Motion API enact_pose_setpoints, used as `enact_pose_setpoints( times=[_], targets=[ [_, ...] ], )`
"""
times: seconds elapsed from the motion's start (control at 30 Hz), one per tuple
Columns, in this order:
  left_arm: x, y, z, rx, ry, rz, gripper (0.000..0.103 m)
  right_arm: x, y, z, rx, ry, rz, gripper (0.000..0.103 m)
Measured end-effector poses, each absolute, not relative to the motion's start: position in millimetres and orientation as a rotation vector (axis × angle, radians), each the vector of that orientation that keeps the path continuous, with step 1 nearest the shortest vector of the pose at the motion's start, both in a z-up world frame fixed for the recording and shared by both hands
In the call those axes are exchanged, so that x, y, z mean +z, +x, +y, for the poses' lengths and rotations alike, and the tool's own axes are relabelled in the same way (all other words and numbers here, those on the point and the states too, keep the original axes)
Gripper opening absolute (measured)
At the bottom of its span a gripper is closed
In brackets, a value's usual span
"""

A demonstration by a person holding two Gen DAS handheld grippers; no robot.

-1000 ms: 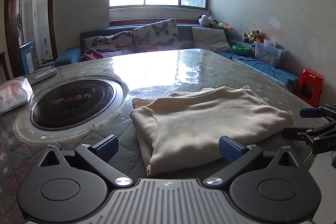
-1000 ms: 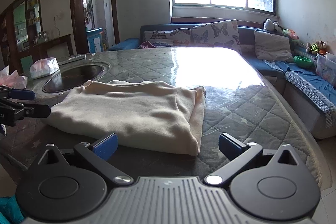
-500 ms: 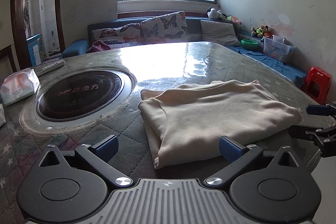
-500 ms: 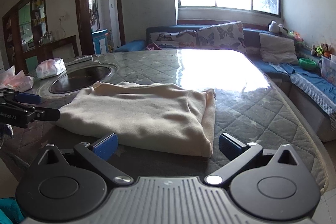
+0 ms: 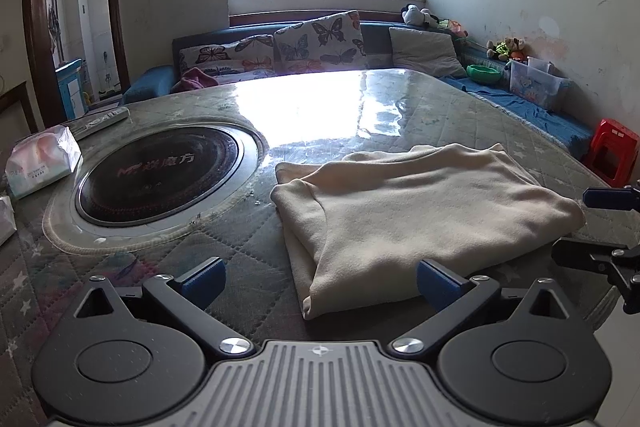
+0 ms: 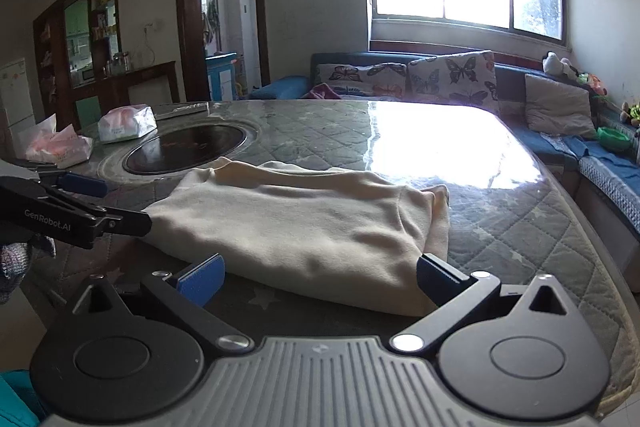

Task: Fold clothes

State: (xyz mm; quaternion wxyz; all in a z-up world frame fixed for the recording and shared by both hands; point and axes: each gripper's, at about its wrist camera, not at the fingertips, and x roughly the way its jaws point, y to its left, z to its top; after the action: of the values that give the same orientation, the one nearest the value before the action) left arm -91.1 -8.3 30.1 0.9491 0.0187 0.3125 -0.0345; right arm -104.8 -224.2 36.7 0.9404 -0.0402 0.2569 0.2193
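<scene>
A cream garment point(image 5: 416, 211) lies folded into a thick rectangle on the quilted table point(image 5: 224, 247). My left gripper point(image 5: 320, 285) is open just short of its near left corner, holding nothing. In the right wrist view the same cream garment point(image 6: 304, 223) lies ahead, and my right gripper point(image 6: 320, 279) is open at its near edge, empty. The right gripper shows at the far right edge of the left wrist view point(image 5: 600, 227), and the left gripper at the left edge of the right wrist view point(image 6: 80, 207).
A round black induction plate point(image 5: 160, 175) is set in the table left of the garment. Tissue packs point(image 5: 42, 163) and a remote point(image 5: 102, 121) lie at the far left. A sofa with butterfly cushions point(image 5: 316, 43) runs behind. A red stool point(image 5: 610, 151) stands to the right.
Both grippers have edged closer to the garment and tilted slightly; the garment looms larger in each view. The garment itself has not moved, and both grippers stay open.
</scene>
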Motion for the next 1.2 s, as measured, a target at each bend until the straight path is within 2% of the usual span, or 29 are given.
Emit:
enact_pose_setpoints(
  times=[0.63, 1.2],
  targets=[
    [29, -84, -4, -0.061, 0.038, 0.658, 0.103, 36, -94, -215, 0.494, -0.060, 0.573, 0.103],
    [32, -77, 2, -0.050, 0.032, 0.662, 0.103, 36, -82, -190, 0.529, -0.175, 0.618, 0.103]
  ],
)
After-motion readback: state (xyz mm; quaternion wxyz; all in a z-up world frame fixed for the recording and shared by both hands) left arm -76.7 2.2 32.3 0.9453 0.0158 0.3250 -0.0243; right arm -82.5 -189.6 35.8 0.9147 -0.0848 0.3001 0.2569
